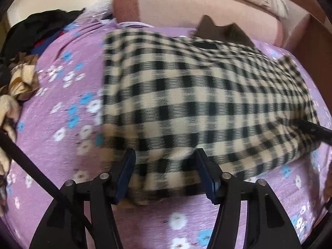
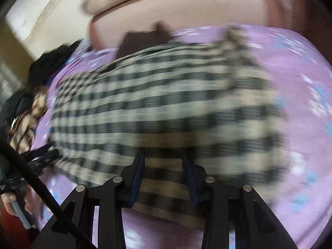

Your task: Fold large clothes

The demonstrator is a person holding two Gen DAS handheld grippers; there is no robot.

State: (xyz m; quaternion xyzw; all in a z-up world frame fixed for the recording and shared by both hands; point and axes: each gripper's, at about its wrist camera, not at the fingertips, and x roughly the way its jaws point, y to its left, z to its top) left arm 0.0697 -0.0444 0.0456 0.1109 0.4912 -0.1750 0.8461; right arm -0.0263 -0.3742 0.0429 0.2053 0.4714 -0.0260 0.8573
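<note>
A black and cream checked garment [image 1: 186,95] lies folded on a purple flowered bedsheet [image 1: 62,103]. It has a dark brown collar [image 1: 220,31] at its far end. My left gripper [image 1: 165,155] is open, and the garment's near edge lies between its blue-padded fingers [image 1: 127,166]. In the right wrist view, which is blurred by motion, the same garment [image 2: 161,103] fills the middle. My right gripper [image 2: 162,161] is open, with the garment's near edge between its fingers [image 2: 138,166]. The left gripper [image 2: 44,155] shows at the left edge there.
A pile of dark and brown clothes [image 1: 25,47] lies at the left of the bed. A pink padded headboard [image 1: 197,6] stands behind the garment. The right gripper's finger [image 1: 315,129] pokes in from the right in the left wrist view.
</note>
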